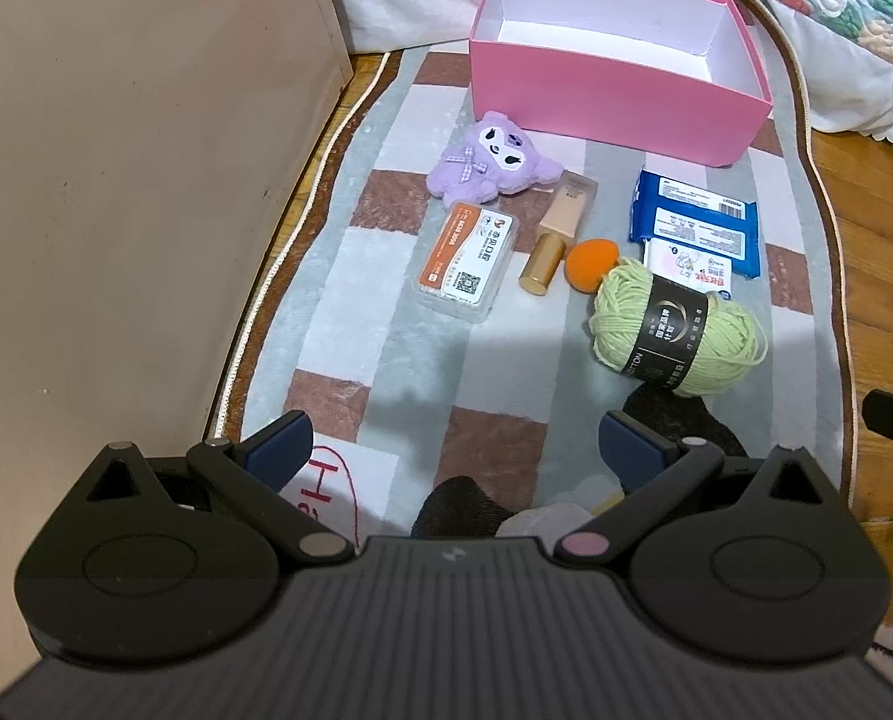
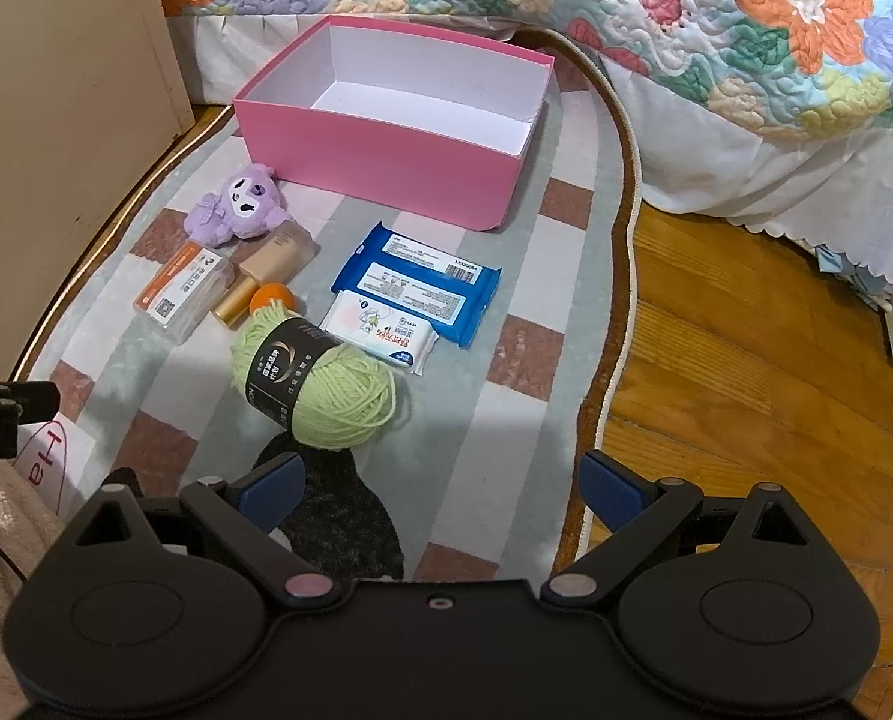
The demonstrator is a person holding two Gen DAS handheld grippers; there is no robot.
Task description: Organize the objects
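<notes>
From the left wrist, the left gripper (image 1: 455, 441) hangs spread and empty over the checked grey-and-brown rug (image 1: 386, 330); the open pink cardboard box (image 1: 614, 99) sits at its far edge. From the right wrist, the right gripper (image 2: 440, 483) gapes empty near the green yarn ball (image 2: 320, 381), beside possibly wet-wipe packs (image 2: 416, 288)

— What is the left gripper (image 1: 455, 441) looking like?
— Matte black, ribbed body, blue finger pads (image 1: 278, 447), silver pivot pins.
— And the right gripper (image 2: 440, 483)?
— It is showing the same black linkage, with blue pads (image 2: 611, 489).
</notes>
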